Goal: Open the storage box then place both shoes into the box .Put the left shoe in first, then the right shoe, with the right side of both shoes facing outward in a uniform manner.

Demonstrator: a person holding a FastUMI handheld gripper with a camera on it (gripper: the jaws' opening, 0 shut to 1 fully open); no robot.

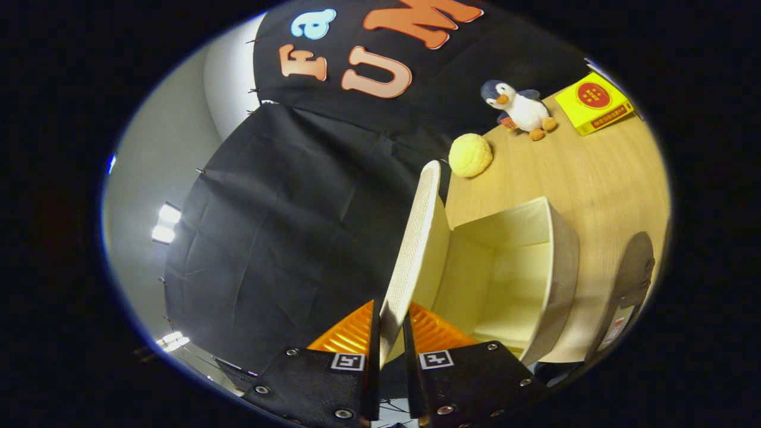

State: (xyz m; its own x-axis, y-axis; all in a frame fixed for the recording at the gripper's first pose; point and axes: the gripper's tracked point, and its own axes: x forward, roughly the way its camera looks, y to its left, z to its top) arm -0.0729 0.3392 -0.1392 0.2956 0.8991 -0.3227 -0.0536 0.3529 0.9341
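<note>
We see our tool (391,333) pinching the lid (413,249) of the storage box (523,273), both fingers pressed on its edge, lifted open. A shoe (630,285) lies right of the box on the tabletop (594,172).

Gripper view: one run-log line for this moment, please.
step: opening box | gripper: shut on lid | lid: swung up | storage box: open, empty | shoe: on table beside box

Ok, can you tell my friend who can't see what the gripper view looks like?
The claw is shut on the storage box's lid, holding it swung open above the empty box. A shoe lies beside the box on the wooden table, with a toy penguin beyond.
</note>
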